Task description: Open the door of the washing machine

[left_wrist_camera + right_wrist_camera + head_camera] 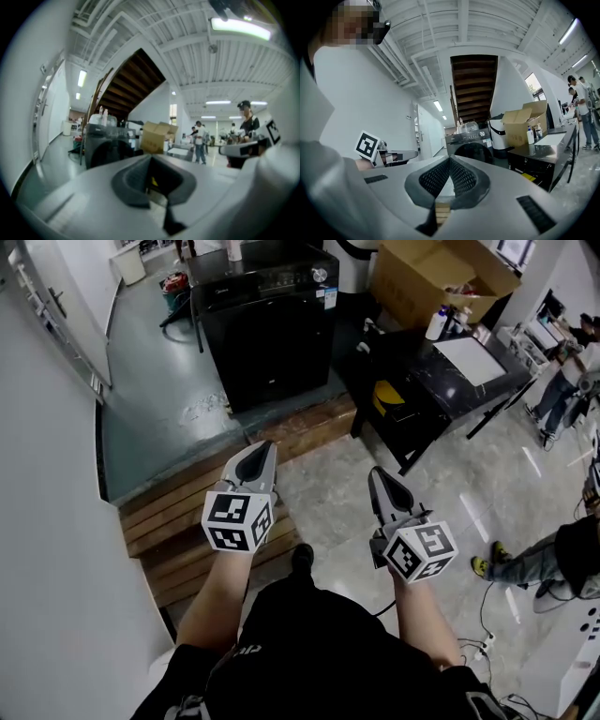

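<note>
A black washing machine (267,320) stands at the far end of a raised grey floor, its door closed; the round dark door (473,152) shows in the right gripper view, and the machine (105,145) also in the left gripper view. Both grippers are held well short of it, over the wooden steps. My left gripper (255,457) is shut with nothing between its jaws. Beside it, my right gripper (382,482) is shut and empty too. Each points toward the machine.
Wooden steps (178,521) lead up to the raised grey floor (159,399). A black table (450,381) with a cardboard box (436,277) and bottles stands right of the machine. A white wall (47,549) is on the left. People stand at the far right (562,381).
</note>
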`<state>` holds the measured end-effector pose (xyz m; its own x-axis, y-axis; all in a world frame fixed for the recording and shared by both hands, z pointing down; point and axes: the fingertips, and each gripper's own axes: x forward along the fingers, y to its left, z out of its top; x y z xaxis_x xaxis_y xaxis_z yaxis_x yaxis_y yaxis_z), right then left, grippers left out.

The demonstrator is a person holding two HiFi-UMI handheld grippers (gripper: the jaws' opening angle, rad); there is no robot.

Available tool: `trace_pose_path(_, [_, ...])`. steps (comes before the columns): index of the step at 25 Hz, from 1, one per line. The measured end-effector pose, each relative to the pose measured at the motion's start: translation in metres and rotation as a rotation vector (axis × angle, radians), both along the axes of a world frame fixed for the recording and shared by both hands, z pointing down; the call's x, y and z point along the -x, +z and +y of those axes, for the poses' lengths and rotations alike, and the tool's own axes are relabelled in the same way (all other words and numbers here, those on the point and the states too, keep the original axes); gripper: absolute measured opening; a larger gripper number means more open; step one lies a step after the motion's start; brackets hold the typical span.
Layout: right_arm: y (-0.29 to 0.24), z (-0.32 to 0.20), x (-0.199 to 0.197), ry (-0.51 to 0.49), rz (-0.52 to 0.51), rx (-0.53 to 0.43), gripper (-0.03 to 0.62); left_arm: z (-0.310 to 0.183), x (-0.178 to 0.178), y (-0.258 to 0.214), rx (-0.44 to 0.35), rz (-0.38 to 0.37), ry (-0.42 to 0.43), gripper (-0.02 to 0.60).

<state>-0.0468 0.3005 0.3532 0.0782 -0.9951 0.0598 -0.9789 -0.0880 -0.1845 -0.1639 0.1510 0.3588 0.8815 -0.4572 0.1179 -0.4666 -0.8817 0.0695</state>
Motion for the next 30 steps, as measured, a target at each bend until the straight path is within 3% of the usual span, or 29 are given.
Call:
trace_pose_path(10, [0.008,-0.091,-0.017,-0.092,0.005,0.036,-0.006,-0.074,-0.031,0.012,0.020,-0.009,-0.029,0.008])
trace_pose_path(19, [0.000,-0.170,-0.034,-0.087,0.008,0.056,-0.006,-0.151,-0.053,0.007,0.031,0.001,0.004,0.008])
trace_pose_path(30, [0.012,-0.227,-0.043,-0.134,0.012,0.085,-0.006,-0.193,-0.068,0.018,0.058,0.000,0.006,0.008])
